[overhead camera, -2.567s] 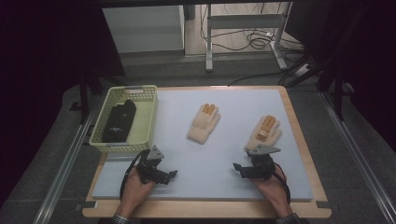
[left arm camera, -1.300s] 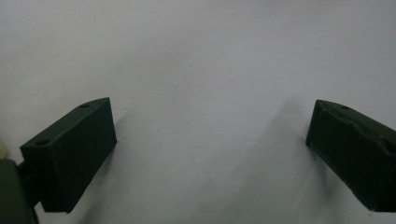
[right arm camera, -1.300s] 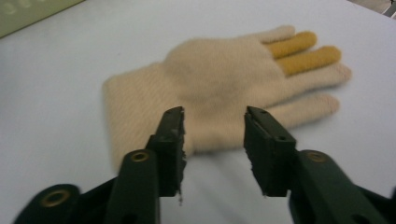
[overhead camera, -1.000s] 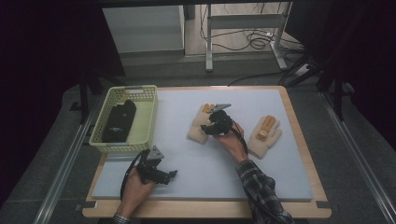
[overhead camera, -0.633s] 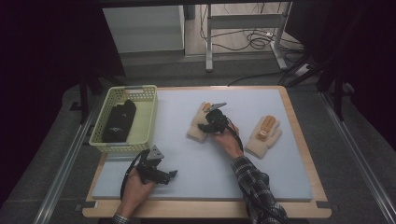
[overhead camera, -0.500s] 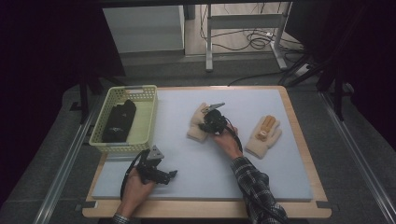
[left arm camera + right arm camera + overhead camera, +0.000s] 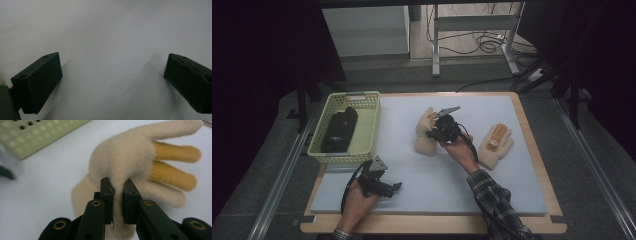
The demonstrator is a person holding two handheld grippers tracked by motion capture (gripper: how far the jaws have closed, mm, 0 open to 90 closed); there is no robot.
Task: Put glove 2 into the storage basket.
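right tool point(image 7: 117, 192) pinches the cream glove point(image 7: 130, 162) mid-mat, basket point(image 7: 367, 127) just left

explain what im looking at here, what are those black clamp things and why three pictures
A person sits at a table holding a hand-held two-jaw gripper in each hand. One picture looks down from above; the other two come from cameras riding on each gripper, looking along its black jaws. The right gripper has just been closing and now pinches a fold of the cream glove with yellow fingers. The left gripper rests open over bare table. A second glove lies to the right, and a green basket at the left holds a dark item.
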